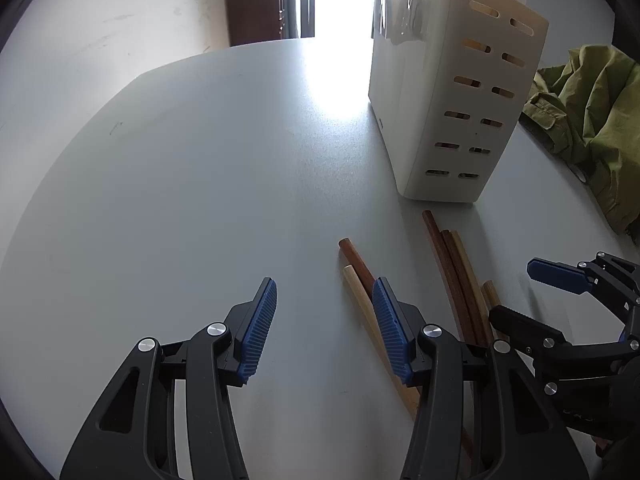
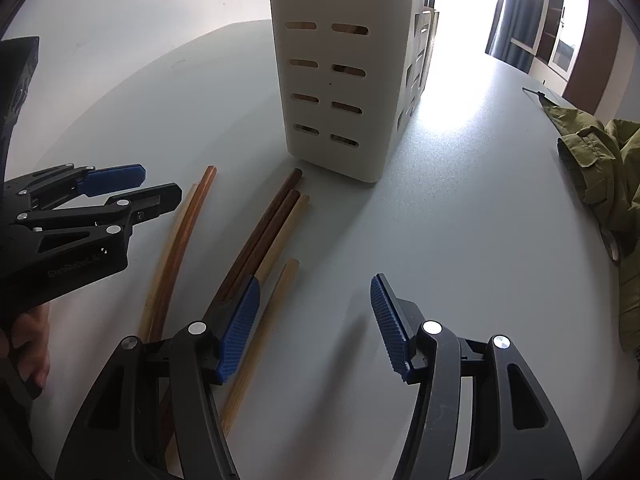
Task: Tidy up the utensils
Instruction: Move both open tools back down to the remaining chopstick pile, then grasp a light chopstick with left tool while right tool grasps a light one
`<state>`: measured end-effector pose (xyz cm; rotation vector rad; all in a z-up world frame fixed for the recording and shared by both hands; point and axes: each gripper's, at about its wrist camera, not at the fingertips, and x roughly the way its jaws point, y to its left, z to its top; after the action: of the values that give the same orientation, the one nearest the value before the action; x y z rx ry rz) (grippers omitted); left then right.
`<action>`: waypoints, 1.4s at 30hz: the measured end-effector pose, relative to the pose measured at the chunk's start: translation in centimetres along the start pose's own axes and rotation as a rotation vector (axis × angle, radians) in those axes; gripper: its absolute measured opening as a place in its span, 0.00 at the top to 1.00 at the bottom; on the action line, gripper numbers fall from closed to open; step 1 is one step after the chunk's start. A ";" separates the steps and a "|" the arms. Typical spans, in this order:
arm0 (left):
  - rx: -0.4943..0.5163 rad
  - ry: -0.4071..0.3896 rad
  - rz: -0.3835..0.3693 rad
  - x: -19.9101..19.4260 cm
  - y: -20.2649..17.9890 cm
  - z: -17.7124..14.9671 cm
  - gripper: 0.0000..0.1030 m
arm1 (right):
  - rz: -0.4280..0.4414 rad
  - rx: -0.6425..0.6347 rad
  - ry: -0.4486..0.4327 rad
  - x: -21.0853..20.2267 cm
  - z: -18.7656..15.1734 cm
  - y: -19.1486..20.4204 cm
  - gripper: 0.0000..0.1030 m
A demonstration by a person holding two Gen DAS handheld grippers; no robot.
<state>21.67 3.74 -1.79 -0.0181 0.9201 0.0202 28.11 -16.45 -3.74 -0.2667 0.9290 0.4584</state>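
Several wooden chopsticks lie loose on the grey table: a pale and a reddish pair (image 1: 356, 268) (image 2: 188, 220), and a group of dark and pale ones (image 1: 452, 264) (image 2: 276, 220). A white slotted utensil holder (image 1: 448, 92) (image 2: 340, 68) stands upright behind them, with sticks inside. My left gripper (image 1: 324, 300) is open and empty, low over the table just left of the pair; it also shows in the right wrist view (image 2: 148, 186). My right gripper (image 2: 314, 296) is open and empty, to the right of the chopsticks; it also shows in the left wrist view (image 1: 516, 292).
A crumpled olive-green jacket (image 1: 592, 120) (image 2: 608, 184) lies on the table's right side. The table's (image 1: 180, 180) far edge curves behind the holder. A bright window and dark door frames stand beyond. A hand (image 2: 32, 344) holds the left gripper.
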 end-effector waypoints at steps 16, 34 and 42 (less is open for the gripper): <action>0.014 0.026 0.008 1.2 -0.5 0.0 0.50 | -0.019 -0.002 0.008 0.3 0.0 0.1 0.49; 0.025 0.055 0.004 2.0 -1.3 0.3 0.74 | 0.004 -0.014 0.000 0.1 -0.1 0.5 0.81; 0.054 0.047 0.012 1.9 -1.6 0.2 0.94 | 0.011 0.006 0.000 0.0 -0.1 0.2 0.92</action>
<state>23.04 2.14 -3.19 0.0369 0.9674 0.0059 27.94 -16.36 -3.82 -0.2567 0.9321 0.4659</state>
